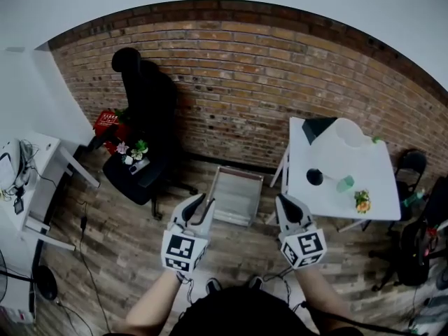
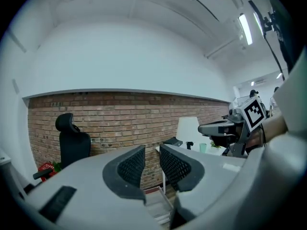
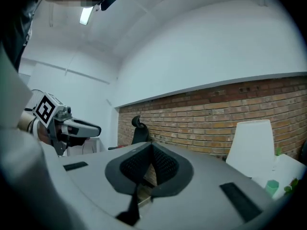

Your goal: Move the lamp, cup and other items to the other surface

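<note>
left gripper [image 2: 152,159]: jaws a little apart, a narrow gap between the mesh pads with nothing in it; held in the air well left of the white table [image 1: 364,163], over the wood floor
right gripper [image 3: 151,152]: jaws pressed together, pads meeting, nothing between them; held in the air just off the white table's near left corner
lamp [image 1: 344,136]: white shade, stands on the white table toward its far side, with its black base nearer the left edge
cup [image 1: 346,183]: pale green, on the white table, just right of the lamp's base
flowers [image 1: 362,201]: small orange and green bunch on the near right part of the white table, near the cup
dark item [image 1: 318,126]: on the white table's far left corner, behind the lamp; what it is cannot be made out
metal tray [image 1: 236,193]: on the floor left of the white table, between the grippers and the brick wall [image 1: 238,89]
office chair [image 1: 143,114]: black, well left of the white table, against the brick wall, small things on its seat
red basket [image 1: 106,123]: beside the office chair, farther still from the white table
</note>
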The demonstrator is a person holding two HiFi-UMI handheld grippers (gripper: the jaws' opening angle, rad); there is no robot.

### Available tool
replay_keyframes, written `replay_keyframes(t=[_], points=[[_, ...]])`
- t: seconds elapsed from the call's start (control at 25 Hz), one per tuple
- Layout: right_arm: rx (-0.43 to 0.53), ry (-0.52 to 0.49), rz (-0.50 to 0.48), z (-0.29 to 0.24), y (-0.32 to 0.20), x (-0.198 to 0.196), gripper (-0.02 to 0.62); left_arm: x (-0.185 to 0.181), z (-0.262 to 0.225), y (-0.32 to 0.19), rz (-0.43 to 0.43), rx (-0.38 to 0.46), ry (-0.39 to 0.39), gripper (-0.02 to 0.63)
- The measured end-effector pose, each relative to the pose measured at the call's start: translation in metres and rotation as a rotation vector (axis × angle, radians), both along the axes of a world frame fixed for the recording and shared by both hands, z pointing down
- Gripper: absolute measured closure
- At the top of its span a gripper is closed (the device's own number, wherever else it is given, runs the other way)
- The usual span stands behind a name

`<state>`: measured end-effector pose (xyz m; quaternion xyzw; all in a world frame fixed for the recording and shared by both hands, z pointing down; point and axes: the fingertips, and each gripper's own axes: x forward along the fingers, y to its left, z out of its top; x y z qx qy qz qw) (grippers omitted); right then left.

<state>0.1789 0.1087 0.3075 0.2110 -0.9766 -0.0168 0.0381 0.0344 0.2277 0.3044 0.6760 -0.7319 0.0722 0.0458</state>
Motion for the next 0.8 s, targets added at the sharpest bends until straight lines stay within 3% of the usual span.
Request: replay_keyframes(t=[0.12,0.28,0.52,0.8], points=[[0.019,0.027,-0.034,0.0,0.006,-0.001,0.591,0.008,-0.01,-0.013,0.001,0.028,-0.026,0.515],[0.031,0.045,-0.056,0.006,0.006,0.004,0.591,0.022,-0.007,-0.021,-0.008,0.0,0.002,0.517],[-0.009,0.041,-0.078,0.014,0.002,0.011,0.591,0.031,-0.002,-0.023,-0.021,0.006,-0.014,0.518],[-0.031,0.064,-0.071,0.022,-0.009,0.018,0.591,0.038,0.01,-0.022,-0.049,-0.044,0.039,0.518]])
